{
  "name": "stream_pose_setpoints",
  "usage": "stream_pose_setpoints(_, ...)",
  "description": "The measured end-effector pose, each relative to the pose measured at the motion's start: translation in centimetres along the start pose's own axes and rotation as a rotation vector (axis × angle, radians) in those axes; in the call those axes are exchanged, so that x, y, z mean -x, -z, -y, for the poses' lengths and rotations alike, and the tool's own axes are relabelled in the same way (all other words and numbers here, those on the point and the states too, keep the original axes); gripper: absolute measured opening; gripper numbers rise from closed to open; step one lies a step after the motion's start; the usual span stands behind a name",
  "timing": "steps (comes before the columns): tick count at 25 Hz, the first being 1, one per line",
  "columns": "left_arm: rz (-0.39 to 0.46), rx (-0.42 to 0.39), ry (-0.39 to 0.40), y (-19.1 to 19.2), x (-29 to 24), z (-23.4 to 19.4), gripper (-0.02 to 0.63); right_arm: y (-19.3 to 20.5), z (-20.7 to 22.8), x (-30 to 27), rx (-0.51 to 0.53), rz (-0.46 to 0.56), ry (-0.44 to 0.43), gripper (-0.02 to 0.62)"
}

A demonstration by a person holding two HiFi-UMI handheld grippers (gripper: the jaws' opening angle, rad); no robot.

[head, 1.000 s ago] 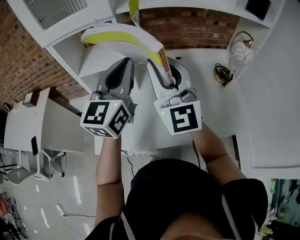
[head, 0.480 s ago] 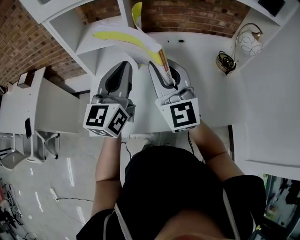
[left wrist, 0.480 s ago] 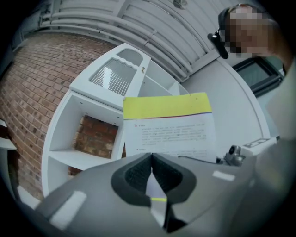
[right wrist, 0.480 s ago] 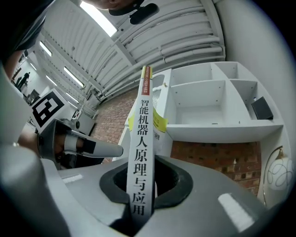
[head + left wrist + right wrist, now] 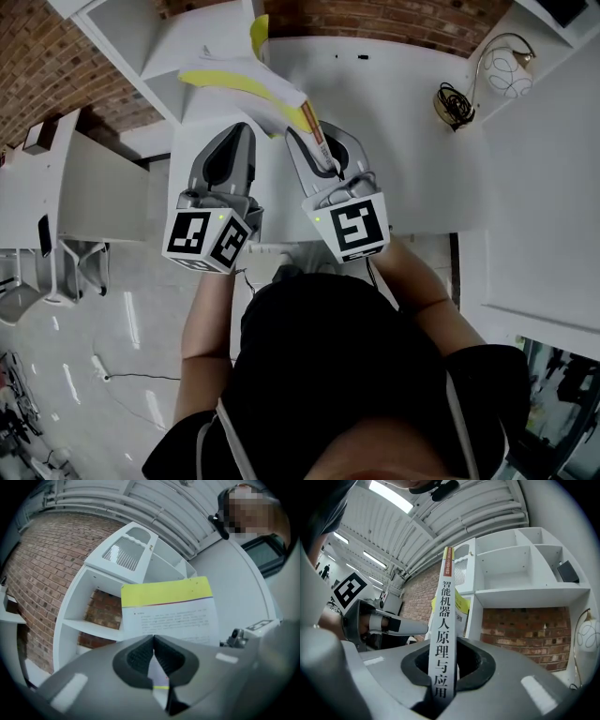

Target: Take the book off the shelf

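The book point(image 5: 239, 75) has a yellow and white cover, and its pages fan open toward the shelf. My right gripper point(image 5: 302, 133) is shut on its spine point(image 5: 443, 620), which stands upright between the pads with printed characters facing the camera. My left gripper point(image 5: 246, 127) sits just left of it, level with it, with its jaw tips touching point(image 5: 153, 638). The book's cover point(image 5: 168, 611) faces the left gripper from just beyond the tips. A thin white and yellow strip shows in the slit behind those tips; I cannot tell if it is pinched.
The white shelf unit point(image 5: 141, 28) stands against a brick wall point(image 5: 375, 23), with bare compartments point(image 5: 525, 592). A white desk point(image 5: 394, 141) lies under both grippers. A round lamp point(image 5: 511, 66) and a coiled cable point(image 5: 452, 98) are at the right. Another desk point(image 5: 56, 187) stands at the left.
Both grippers have come down together, away from the shelf, and the book has come with them in the right gripper. The shelf has slid toward the top of the head view.
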State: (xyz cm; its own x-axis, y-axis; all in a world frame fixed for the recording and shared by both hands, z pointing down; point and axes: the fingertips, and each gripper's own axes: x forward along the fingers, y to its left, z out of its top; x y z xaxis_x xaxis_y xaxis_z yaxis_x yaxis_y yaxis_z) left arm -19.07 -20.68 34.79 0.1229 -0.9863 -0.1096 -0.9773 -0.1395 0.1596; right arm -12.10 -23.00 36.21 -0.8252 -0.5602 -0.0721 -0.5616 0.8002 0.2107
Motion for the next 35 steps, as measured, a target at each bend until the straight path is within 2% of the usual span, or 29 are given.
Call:
stream_pose_setpoints(9, -0.035, 0.016, -0.045, 3.9, 1.5, -0.8, 0.006, 3.3, -1.6, 0.7, -0.089, -0.06, -0.048, 0.066)
stream_pose_setpoints(19, -0.07, 0.006, -0.08, 6.9, 2.6, -0.9, 0.006, 5.4, -3.5, 1.2, -0.101, -0.102, -0.087, 0.066)
stream_pose_setpoints(35, -0.07, 0.024, -0.11, 7.1, 2.7, -1.0, 0.006, 5.1, -3.8, 1.4, -0.106, -0.101, -0.096, 0.066)
